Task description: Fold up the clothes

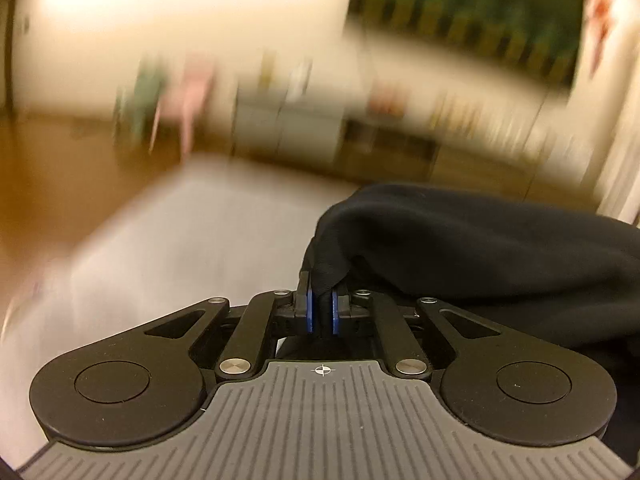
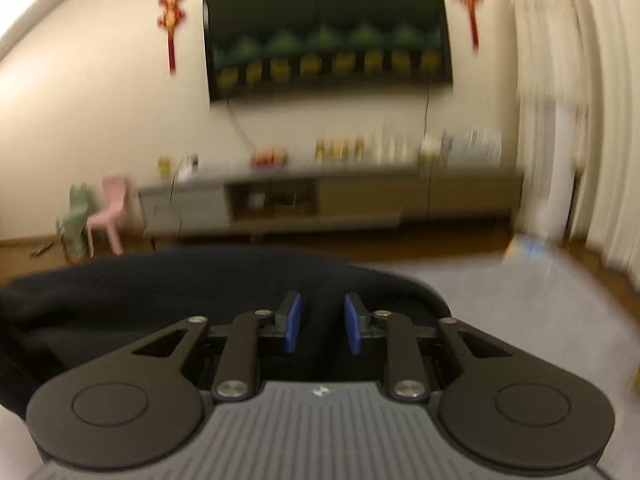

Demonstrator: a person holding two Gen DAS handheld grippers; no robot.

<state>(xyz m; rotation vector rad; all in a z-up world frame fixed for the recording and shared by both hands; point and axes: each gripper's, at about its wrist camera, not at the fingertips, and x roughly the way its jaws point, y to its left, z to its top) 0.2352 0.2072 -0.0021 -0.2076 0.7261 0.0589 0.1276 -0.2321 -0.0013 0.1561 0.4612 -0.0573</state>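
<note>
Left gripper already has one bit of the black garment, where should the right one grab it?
Probably the top folded edge of the black fabric garment, just ahead of the open right gripper, coming straight forward. The left gripper pinches a bunched edge, so a matching hold could spread the cloth.

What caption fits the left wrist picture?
Left gripper pinches a fold of black garment above the grey surface.

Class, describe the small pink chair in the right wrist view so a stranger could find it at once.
Start at the big dark screen on the far wall, then drop to the long low cabinet beneath it. At the cabinet's left end, on the wooden floor, stands the small pink chair; the pale green item beside it is its only neighbour, and nothing else there is pink.
</note>
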